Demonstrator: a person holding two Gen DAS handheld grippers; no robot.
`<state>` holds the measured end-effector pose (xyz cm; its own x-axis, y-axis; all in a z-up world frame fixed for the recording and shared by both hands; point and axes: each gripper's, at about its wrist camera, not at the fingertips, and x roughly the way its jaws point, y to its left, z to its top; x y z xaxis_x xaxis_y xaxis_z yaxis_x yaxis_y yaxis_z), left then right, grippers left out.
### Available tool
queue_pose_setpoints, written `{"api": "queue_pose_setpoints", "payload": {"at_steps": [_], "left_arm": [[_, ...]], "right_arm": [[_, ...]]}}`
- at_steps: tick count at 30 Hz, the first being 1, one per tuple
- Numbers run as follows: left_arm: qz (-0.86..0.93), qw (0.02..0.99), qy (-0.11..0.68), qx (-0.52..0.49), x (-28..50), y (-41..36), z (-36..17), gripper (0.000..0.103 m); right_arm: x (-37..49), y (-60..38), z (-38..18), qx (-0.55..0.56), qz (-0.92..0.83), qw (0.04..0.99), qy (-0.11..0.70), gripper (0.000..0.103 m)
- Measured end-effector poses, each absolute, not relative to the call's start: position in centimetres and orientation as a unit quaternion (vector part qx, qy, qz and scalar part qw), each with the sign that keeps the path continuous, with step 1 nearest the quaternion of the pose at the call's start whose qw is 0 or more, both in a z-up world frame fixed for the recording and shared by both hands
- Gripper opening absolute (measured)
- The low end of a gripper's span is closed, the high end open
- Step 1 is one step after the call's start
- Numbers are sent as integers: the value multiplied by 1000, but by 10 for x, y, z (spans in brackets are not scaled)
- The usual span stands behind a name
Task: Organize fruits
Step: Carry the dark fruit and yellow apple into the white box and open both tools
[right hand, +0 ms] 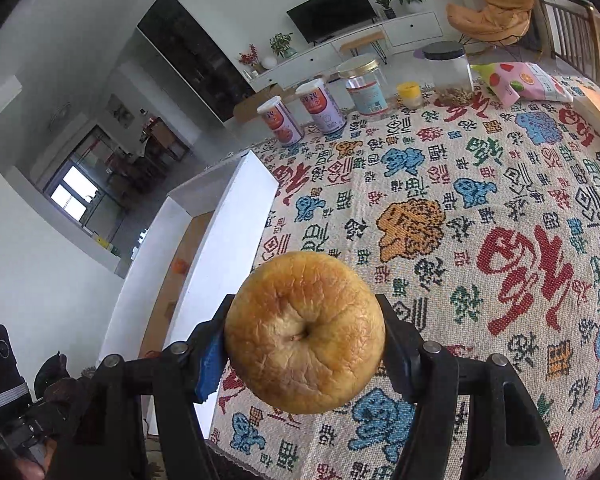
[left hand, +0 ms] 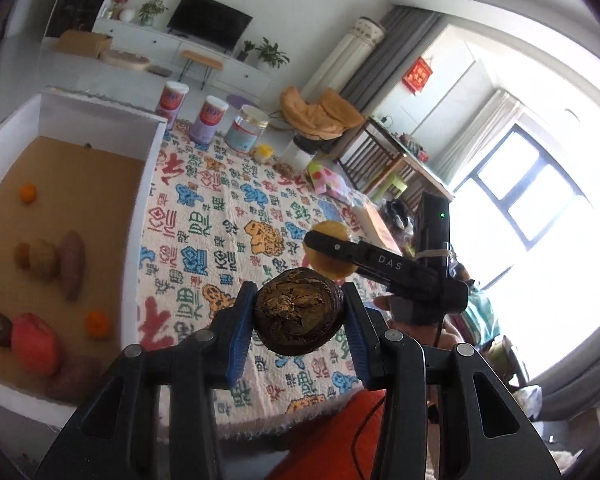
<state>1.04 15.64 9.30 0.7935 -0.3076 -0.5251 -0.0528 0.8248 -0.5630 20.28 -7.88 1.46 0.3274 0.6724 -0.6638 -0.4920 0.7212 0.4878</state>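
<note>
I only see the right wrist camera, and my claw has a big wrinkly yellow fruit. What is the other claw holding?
Observer: The left claw is shut on a dark brown wrinkled fruit.
Operator: What's inside the white box? I only see its wall.
Observer: Several pieces lie in it, among them a red fruit and a small orange fruit.
Operator: Is there room for my yellow fruit?
Observer: Probably. The brown floor near the box's far wall is mostly bare.
</note>
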Motion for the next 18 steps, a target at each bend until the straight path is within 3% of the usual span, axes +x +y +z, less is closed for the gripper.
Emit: {"api": "queue_pose_setpoints", "payload": {"at_steps": [4, 8, 18], "left_arm": [[42, 910, 288, -295, -5, 230, 97, 43], [142, 879, 340, -304, 13, 299, 51, 43], [246, 796, 464, -301, 44, 379, -51, 44]], "right_arm": [[185, -7, 40, 64, 424, 787, 443, 65], [166, 81, 47, -7, 476, 766, 433, 65], [103, 216, -36, -216, 536, 653, 489, 65]]}}
